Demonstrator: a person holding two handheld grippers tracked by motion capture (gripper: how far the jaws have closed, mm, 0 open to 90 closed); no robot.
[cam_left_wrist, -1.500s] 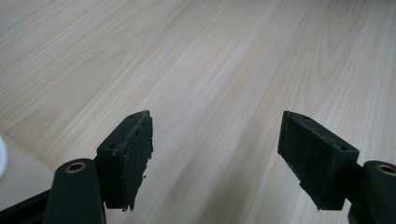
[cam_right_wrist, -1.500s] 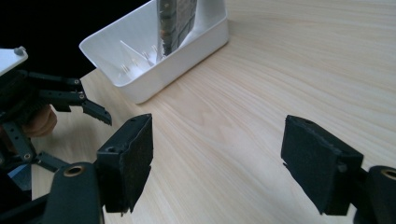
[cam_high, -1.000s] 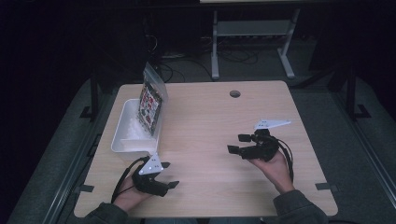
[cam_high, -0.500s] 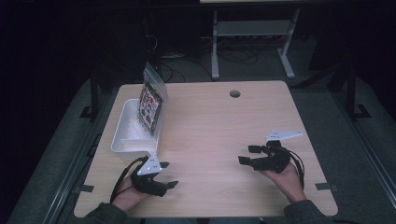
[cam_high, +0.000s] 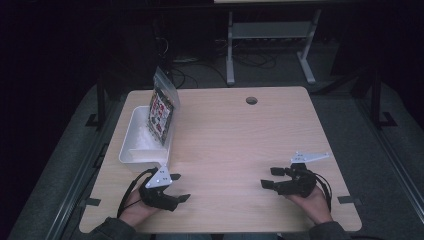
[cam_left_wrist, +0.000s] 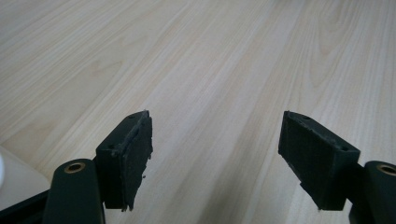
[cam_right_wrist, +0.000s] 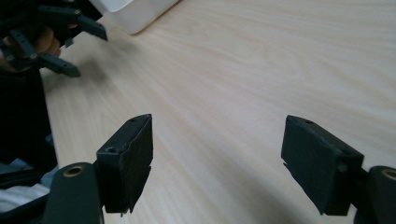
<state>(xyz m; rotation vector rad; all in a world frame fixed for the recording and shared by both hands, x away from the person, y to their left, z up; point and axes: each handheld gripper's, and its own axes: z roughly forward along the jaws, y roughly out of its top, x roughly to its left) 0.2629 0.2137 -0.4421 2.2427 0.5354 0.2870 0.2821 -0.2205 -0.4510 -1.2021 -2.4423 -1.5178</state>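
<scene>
A light wooden table (cam_high: 235, 135) carries a white bin (cam_high: 131, 150) at its left side. A clear bag with a printed red and black pack (cam_high: 161, 111) stands upright in the bin and leans on its right wall. My left gripper (cam_high: 180, 187) rests low near the front left edge, just in front of the bin, jaws wide apart. In the left gripper view the gripper (cam_left_wrist: 215, 154) has only bare wood between its pads. My right gripper (cam_high: 271, 177) sits near the front right, pointing left, open; its own view (cam_right_wrist: 217, 158) shows nothing held.
A round cable hole (cam_high: 251, 100) lies at the table's far edge. Beyond the table stands a grey metal frame (cam_high: 270, 30) on a dark floor. The right gripper view shows the left gripper (cam_right_wrist: 56, 42) and a corner of the bin (cam_right_wrist: 135, 11) farther off.
My right gripper has drawn back toward the front edge and slightly right, staying open. The left gripper has barely shifted.
</scene>
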